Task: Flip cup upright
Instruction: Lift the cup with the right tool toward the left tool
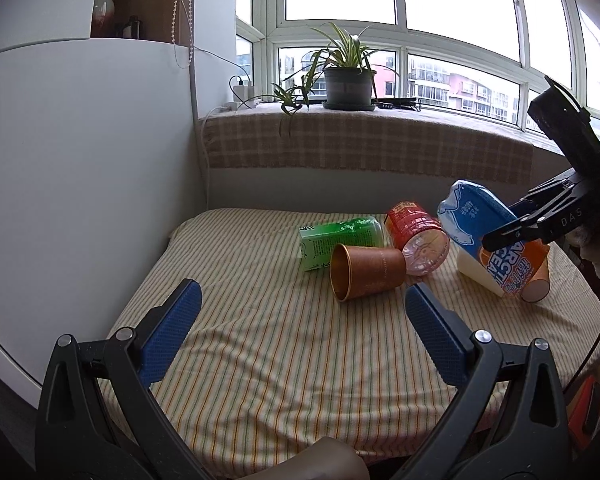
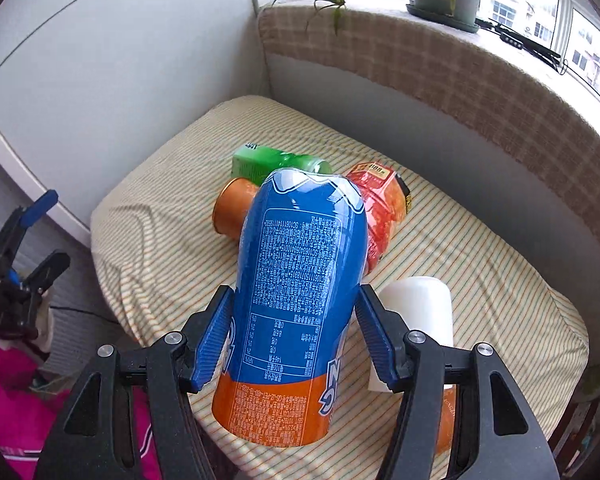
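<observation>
- Gripping the blue and orange cup (image 2: 296, 292), the right gripper (image 2: 294, 336) has its blue pads (image 2: 216, 336) pressed against both sides of the wrapped body; the cup is tilted, lifted off the striped cloth (image 2: 480, 248).
- From the left wrist view the same cup (image 1: 484, 240) leans over at the right of the cloth (image 1: 280, 344), pinched by the right gripper (image 1: 516, 232) (its fingertips are partly hidden behind the wrapper).
- Left gripper (image 1: 302, 308) hovers low over the near part of the cloth, fingers wide apart and holding nothing.
- A brown paper cup (image 1: 366, 272) lies on its side, mouth facing the left gripper, just ahead of its fingers.
- Behind the brown cup a green bottle (image 1: 340, 240) lies flat, touching it; a red bottle (image 1: 418, 240) lies beside both, clear base toward the camera.
- A white cup (image 2: 418, 320) lies just beside the held cup, on the right.
- Potted plant (image 1: 346, 76) stands on the windowsill with a checked cover (image 1: 360, 148).
- White cabinet (image 1: 80, 160) borders the cloth on the left.
</observation>
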